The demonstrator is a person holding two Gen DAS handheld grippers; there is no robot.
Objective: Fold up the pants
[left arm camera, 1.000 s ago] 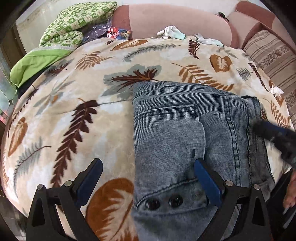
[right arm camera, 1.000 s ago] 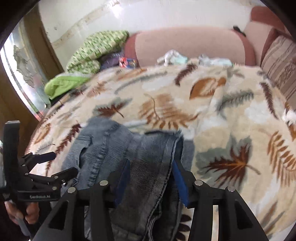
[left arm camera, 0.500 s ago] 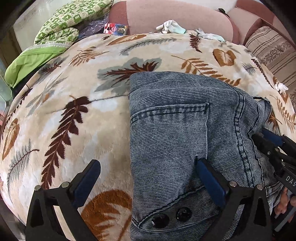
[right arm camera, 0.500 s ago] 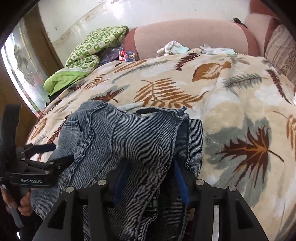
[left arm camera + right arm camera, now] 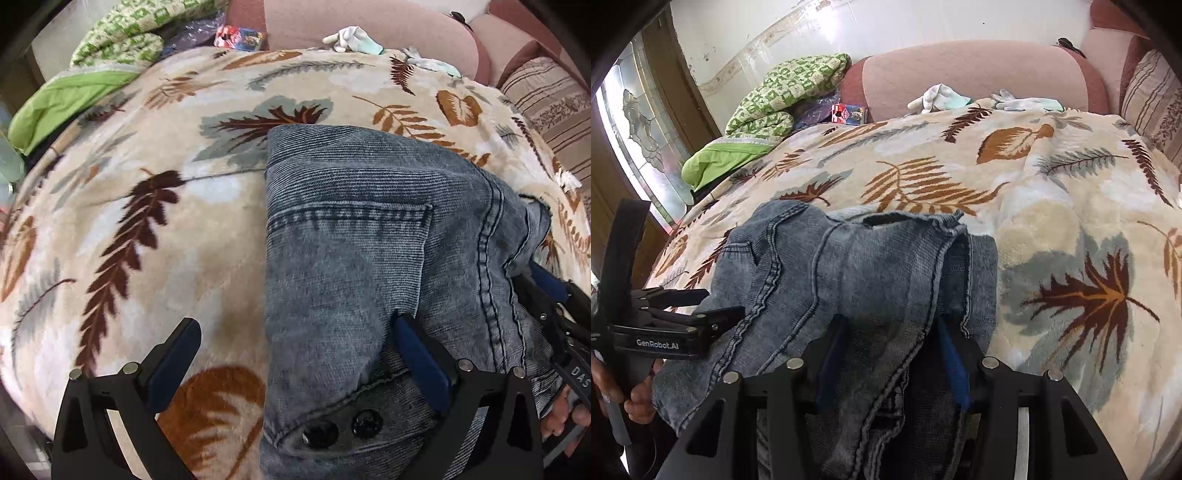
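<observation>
Grey-blue denim pants (image 5: 369, 258) lie folded on a leaf-patterned blanket (image 5: 147, 229), with two dark buttons at the near edge. My left gripper (image 5: 295, 325) stands wide open over the pants' left edge; its right finger rests on the denim and its left finger is over bare blanket. In the right wrist view the pants (image 5: 871, 266) bunch up between the blue pads of my right gripper (image 5: 890, 325), which is shut on a thick fold of them. The right gripper (image 5: 543, 295) also shows at the pants' right edge in the left wrist view.
A pink padded sofa back (image 5: 960, 74) runs along the far side, with white gloves (image 5: 938, 96) in front of it. A green patterned quilt (image 5: 783, 92) and a small colourful box (image 5: 849, 112) lie far left. A striped cushion (image 5: 1152, 96) is far right.
My right gripper has come down with the fold of pants, and the denim now lies flatter and wider on the blanket. The left gripper has stayed open in about the same place.
</observation>
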